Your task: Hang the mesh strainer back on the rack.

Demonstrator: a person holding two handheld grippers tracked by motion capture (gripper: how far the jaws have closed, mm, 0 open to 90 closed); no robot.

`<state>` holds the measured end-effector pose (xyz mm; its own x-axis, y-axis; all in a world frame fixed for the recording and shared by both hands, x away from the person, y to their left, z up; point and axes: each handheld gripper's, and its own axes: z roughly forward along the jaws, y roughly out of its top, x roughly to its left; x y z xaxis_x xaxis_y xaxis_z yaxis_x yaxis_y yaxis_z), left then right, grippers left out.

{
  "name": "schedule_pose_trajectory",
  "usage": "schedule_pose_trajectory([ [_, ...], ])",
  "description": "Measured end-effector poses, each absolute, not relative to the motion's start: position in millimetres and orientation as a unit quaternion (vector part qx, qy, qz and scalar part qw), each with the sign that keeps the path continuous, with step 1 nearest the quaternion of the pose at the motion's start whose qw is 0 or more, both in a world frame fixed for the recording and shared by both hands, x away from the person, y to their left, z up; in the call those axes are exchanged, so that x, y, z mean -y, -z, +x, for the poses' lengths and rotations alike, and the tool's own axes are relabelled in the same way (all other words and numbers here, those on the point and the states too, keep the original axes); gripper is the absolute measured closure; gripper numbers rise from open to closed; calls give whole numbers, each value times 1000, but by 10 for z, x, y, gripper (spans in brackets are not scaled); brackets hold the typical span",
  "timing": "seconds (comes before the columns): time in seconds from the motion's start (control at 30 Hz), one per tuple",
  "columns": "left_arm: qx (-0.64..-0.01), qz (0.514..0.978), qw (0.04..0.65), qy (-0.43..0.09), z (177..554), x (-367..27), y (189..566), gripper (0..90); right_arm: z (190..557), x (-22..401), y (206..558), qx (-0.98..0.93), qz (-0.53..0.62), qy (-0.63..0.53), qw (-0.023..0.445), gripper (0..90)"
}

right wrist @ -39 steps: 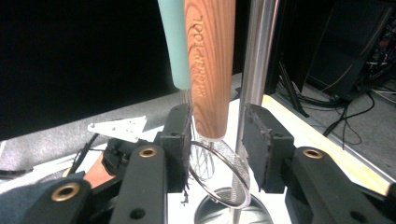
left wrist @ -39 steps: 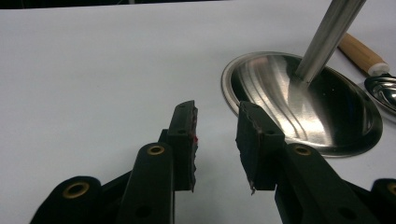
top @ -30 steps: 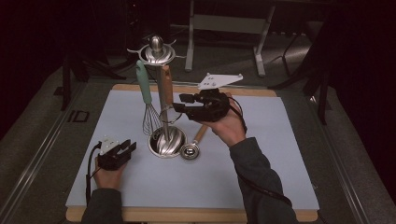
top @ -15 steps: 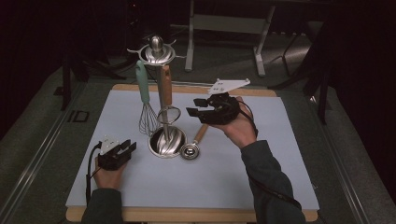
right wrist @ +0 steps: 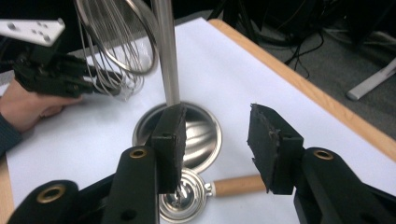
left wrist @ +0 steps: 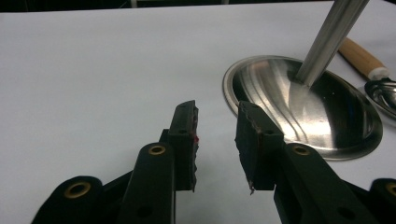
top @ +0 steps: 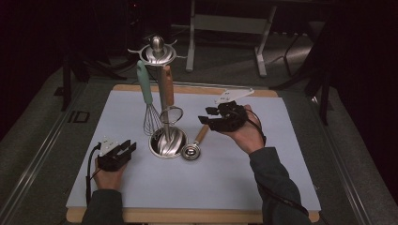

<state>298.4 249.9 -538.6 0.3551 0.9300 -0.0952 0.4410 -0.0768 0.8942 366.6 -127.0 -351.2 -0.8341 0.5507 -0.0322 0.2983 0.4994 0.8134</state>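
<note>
A steel utensil stand [top: 166, 140] rises from a round base mid-table. A mint-handled whisk [top: 149, 112] and a wooden-handled utensil [top: 165, 91] hang from its top. A small steel strainer spoon [top: 191, 151] with a wooden handle lies just right of the base. My right gripper [top: 205, 115] hovers above that handle, pointing left. It is open and its jaws have just been opening, with nothing between them [right wrist: 217, 116]. My left gripper [top: 127, 147] rests on the mat left of the base. Its jaws have closed a little, still open and empty [left wrist: 215, 109].
A white mat [top: 234, 187] covers the wooden table, whose far edge [top: 197, 89] shows behind the stand. The stand's pole [right wrist: 167, 51] and base [left wrist: 303, 107] stand close in front of both grippers. Metal frames stand on the dark floor beyond.
My right hand has drawn back from the stand, moving right and down toward the spoon lying on the mat. The left hand has stayed put.
</note>
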Motion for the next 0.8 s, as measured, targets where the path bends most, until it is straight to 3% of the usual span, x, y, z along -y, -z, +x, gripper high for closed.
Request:
schedule_pose_trajectory([
  [0.23, -501, 674, 471, -271, 2902, -2490, 5323, 728, 3677, 1348, 3668, -862, 257, -413, 144, 559],
  [0.53, -480, 646, 518, -288, 2769, -2481, 4948, 890, 3652, 1443, 3858, -865, 267, -408, 120, 550],
  [0.8, -475, 619, 559, -280, 2692, -2491, 4731, 898, 3613, 1569, 4018, -861, 281, -410, 108, 544],
])
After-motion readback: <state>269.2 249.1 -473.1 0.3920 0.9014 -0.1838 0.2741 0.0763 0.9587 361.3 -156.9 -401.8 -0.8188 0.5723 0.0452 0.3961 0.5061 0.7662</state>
